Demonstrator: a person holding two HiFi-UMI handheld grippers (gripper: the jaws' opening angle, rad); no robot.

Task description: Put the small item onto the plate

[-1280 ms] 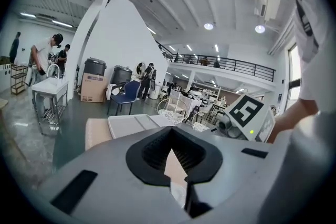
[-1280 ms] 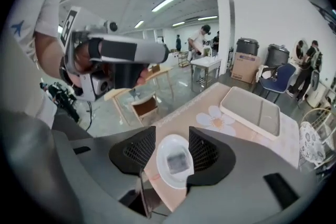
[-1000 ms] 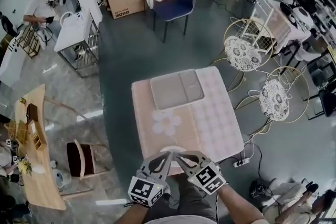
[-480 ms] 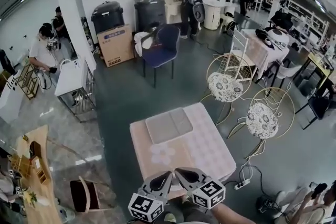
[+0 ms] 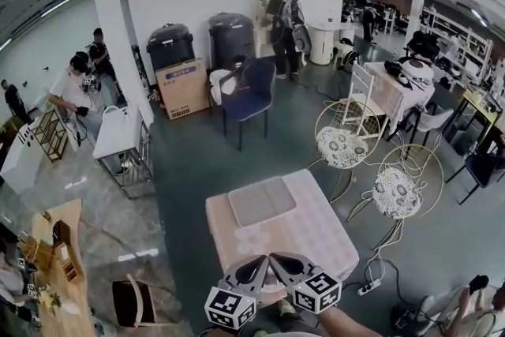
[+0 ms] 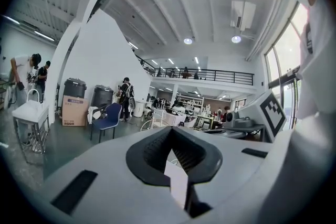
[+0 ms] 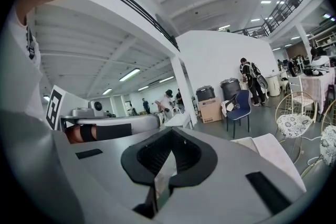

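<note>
One left gripper [image 5: 254,264] and one right gripper [image 5: 282,261], both with fingers closed and empty, over one pink table [image 5: 319,231] bearing one grey tray [image 5: 260,201]. The small item cannot be made out.

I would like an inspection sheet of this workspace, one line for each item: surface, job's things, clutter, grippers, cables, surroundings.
Surface: table under a pale checked cloth.
Job's things: plate and small item, nothing seen.
Clutter: grey tray on the far half of the table.
Grippers: left gripper and right gripper side by side above the near edge, fingers together, nothing between them.
Cables: white power strip with its cable on the floor, right of the table.
Surroundings: blue chair, cardboard box, one round wire chair and a second, people further off.
</note>
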